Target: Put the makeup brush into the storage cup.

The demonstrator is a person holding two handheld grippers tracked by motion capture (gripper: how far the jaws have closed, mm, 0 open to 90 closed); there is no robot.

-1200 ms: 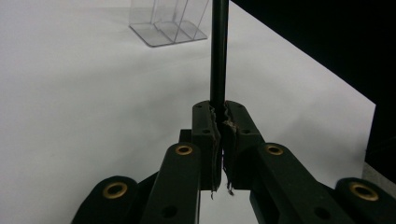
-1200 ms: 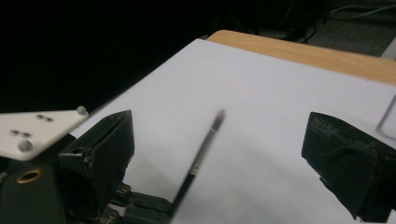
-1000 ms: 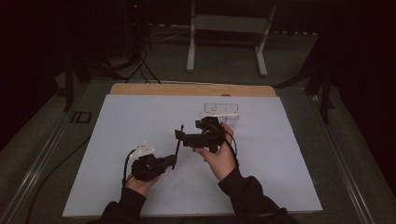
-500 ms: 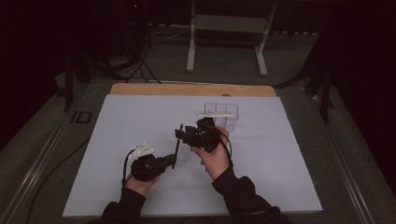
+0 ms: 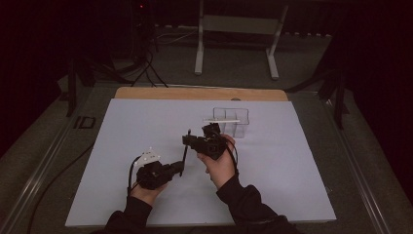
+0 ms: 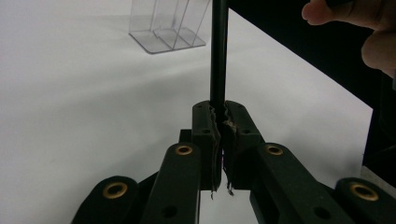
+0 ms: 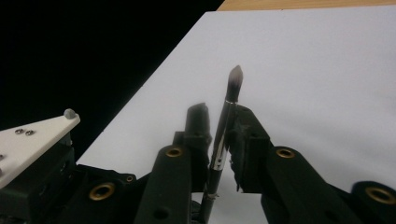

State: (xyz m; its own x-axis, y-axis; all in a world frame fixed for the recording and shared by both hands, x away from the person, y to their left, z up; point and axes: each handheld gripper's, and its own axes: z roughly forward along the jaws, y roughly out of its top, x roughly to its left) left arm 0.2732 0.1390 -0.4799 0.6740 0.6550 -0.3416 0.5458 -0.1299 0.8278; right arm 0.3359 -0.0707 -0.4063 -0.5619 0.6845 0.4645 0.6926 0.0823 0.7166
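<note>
A thin black brush (image 5: 185,155) stands nearly upright between my two grippers over the white sheet (image 5: 146,126). My left gripper (image 5: 178,168) is shut on its black handle (image 6: 218,46), which rises straight out of the pinched jaws (image 6: 219,109). My right gripper (image 5: 188,140) sits higher on the brush, jaws either side of the silver ferrule with a gap left. In the right gripper view the dark bristle tip (image 7: 235,77) sticks out past the right gripper (image 7: 223,116).
A clear plastic holder (image 5: 233,122) with compartments stands behind the right hand, a pale stick lying across its top; it also shows far off (image 6: 168,23). A wooden board edge (image 5: 199,93) borders the sheet's far side. Dark floor surrounds the table.
My right hand has shifted slightly left and toward me, uncovering the clear holder behind it. The left gripper and the brush have stayed put.
</note>
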